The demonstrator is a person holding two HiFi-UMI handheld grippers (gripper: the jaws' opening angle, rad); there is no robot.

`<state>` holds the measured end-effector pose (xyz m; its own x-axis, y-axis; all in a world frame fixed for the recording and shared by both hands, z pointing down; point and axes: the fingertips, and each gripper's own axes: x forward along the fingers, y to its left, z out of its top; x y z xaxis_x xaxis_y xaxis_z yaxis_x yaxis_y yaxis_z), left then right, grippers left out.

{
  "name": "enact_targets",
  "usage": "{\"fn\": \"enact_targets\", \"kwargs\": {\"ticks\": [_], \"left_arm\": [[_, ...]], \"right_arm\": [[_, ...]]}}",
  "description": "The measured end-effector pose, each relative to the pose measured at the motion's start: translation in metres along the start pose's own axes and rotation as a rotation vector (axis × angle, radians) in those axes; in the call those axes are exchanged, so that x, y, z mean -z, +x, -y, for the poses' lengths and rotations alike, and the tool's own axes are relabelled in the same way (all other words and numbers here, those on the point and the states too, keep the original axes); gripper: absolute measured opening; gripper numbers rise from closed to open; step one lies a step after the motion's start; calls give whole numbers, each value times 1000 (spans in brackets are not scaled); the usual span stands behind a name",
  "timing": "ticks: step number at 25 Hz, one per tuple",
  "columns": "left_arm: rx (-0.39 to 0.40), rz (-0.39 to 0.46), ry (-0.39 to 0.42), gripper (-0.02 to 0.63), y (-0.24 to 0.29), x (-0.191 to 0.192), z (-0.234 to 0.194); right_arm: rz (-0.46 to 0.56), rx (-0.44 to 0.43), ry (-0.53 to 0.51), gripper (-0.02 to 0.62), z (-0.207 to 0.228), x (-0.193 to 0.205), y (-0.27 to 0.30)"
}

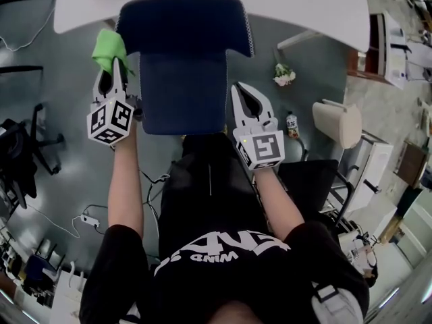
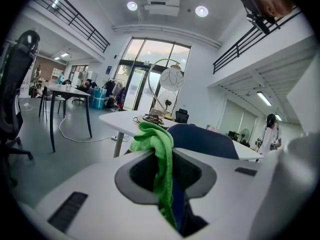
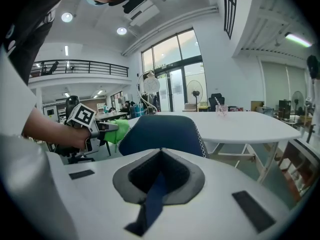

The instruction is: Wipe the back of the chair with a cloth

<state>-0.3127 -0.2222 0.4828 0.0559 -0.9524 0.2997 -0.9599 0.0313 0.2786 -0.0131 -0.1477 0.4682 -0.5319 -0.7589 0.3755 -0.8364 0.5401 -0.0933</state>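
Beneath me, smooth grey floor (image 1: 54, 93) spreads through a tall, glass-fronted room, and a white bench (image 1: 304, 5) with a rounded edge runs along the far side. Close against it stands the dark blue fabric chair (image 1: 183, 93), its curved back (image 1: 182, 22) edged with pale stitching. My left tool (image 1: 116, 63) is clamped on a crumpled, fuzzy bright green cloth (image 1: 108, 49), held just beside the back's left edge. My right tool (image 1: 239, 90), jaws together and empty, hangs near the seat's right side.
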Motion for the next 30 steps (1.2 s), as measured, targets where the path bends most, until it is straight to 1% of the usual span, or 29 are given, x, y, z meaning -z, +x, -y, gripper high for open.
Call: {"fn": "enact_targets", "kwargs": {"ticks": [3, 8, 13, 18, 22, 26, 30], "left_arm": [[7, -4, 15, 72, 18, 2, 3], [56, -12, 45, 72, 45, 6, 25], [123, -30, 46, 71, 62, 21, 60], [223, -66, 49, 71, 74, 46, 111], [318, -111, 20, 72, 81, 63, 155], [408, -146, 21, 72, 83, 80, 197], [528, -194, 35, 71, 78, 99, 240]], "right_arm": [[-6, 3, 11, -5, 8, 4, 1], [-9, 17, 30, -5, 20, 10, -3], [-4, 28, 50, -5, 32, 16, -7], [-8, 45, 58, -5, 45, 22, -16], [-9, 74, 88, -5, 59, 27, -25], [-15, 98, 95, -5, 71, 36, -32], [-15, 115, 106, -5, 79, 41, -38]]}}
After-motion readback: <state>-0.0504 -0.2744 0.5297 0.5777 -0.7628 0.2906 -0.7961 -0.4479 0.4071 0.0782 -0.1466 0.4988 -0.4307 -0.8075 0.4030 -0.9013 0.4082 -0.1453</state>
